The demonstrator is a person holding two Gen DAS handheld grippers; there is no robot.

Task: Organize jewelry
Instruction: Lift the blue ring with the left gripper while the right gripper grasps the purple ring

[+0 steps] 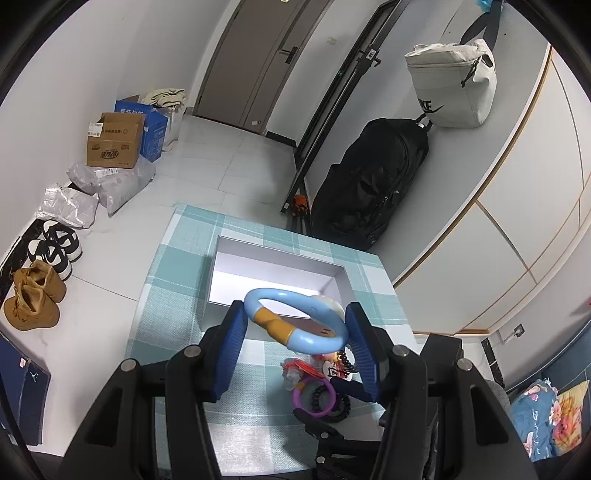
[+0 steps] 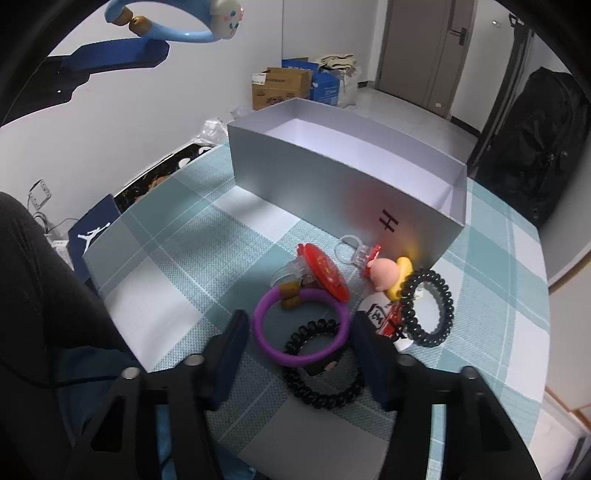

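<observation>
My left gripper (image 1: 295, 325) is shut on a light blue bracelet (image 1: 321, 339) with an orange joint and a white charm, held in the air near the front wall of the open grey box (image 1: 277, 258). The bracelet also shows at the top left of the right wrist view (image 2: 173, 33). My right gripper (image 2: 299, 332) is open, low over the table, its fingers either side of a purple bracelet (image 2: 266, 343) and a black coil hair tie (image 2: 321, 391). Beside them lie a second black coil tie (image 2: 428, 306), red clips (image 2: 325, 273) and a pink and yellow charm (image 2: 388, 277).
The table carries a teal checked cloth (image 2: 184, 251). The grey box (image 2: 332, 177) stands at its far side. On the floor are cardboard boxes (image 1: 114, 140), shoes (image 1: 44, 273) and a black bag (image 1: 369, 177). A person's dark sleeve (image 2: 44, 295) is at the left.
</observation>
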